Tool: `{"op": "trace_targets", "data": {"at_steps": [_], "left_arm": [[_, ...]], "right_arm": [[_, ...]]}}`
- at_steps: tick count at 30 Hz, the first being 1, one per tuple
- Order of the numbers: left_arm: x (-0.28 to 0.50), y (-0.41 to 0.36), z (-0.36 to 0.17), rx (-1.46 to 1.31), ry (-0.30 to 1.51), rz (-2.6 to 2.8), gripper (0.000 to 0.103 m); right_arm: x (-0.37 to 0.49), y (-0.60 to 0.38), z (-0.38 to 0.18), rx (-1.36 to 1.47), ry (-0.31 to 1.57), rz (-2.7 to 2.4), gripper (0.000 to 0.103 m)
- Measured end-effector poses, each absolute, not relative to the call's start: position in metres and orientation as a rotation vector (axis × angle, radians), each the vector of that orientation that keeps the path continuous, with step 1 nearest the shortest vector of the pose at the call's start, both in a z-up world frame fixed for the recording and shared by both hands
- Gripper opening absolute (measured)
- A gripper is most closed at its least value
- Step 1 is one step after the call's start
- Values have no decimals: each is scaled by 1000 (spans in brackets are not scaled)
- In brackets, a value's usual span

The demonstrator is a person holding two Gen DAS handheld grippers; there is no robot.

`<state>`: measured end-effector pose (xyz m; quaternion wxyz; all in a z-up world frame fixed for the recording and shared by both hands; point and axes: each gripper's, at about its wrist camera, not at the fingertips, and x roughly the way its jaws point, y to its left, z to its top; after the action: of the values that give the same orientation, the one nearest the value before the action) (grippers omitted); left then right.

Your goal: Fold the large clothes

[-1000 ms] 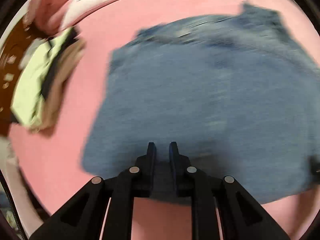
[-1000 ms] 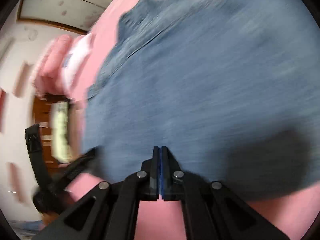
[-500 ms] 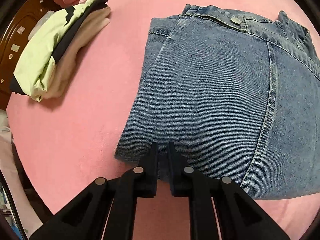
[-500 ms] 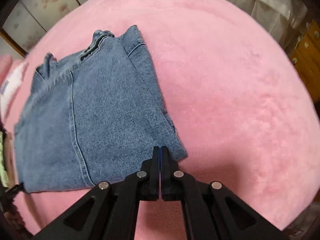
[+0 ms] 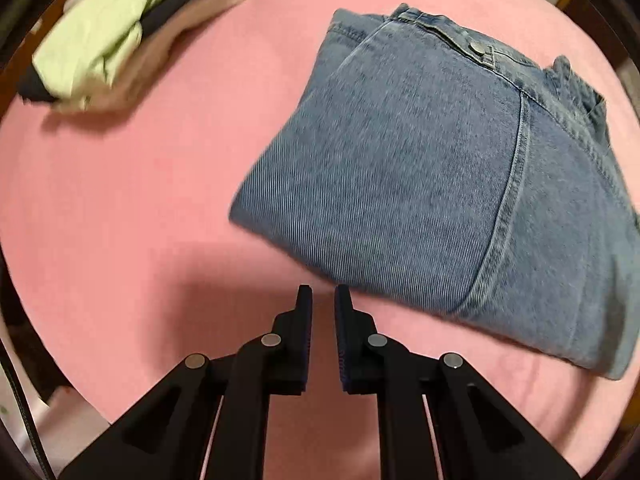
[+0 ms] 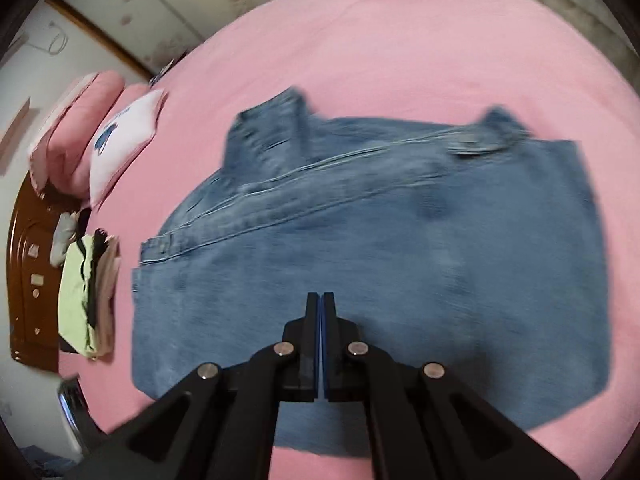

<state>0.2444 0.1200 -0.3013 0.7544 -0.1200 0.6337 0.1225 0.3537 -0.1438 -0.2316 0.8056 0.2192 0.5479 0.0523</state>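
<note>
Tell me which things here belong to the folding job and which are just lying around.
Job: folded jeans, left tongs, right tongs.

Lying about: stack of folded clothes, pink pillows, pink bed cover, wooden headboard.

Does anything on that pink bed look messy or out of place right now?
Nothing much. The folded jeans lie flat on the pink bedspread; only the waistband corner sticks out unevenly. The stack of folded clothes looks slightly slumped.
</note>
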Motion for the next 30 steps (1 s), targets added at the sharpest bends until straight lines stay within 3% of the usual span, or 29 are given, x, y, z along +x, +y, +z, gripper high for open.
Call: {"op": "trace_targets", "data": {"at_steps": [7, 13, 15, 17, 18, 30], "left_arm": [[207, 141, -311, -395, 1369, 215, 9], [176, 153, -310, -559, 1328, 155, 21], [175, 160, -310, -630, 1317, 143, 29], [176, 167, -309, -710, 1299, 131, 60], [174, 172, -309, -751, 1282, 123, 62], [215, 197, -337, -1038, 1122, 78, 63]], "right_arm": [[383, -101, -273, 478, 1407, 97, 0], [395, -83, -304, 346, 1525, 80, 0], [403, -81, -307, 317, 1562, 102, 0], [408, -78, -308, 288, 1587, 120, 0], [411, -75, -309, 257, 1602, 132, 0], [418, -36, -308, 106, 1572, 114, 0]]}}
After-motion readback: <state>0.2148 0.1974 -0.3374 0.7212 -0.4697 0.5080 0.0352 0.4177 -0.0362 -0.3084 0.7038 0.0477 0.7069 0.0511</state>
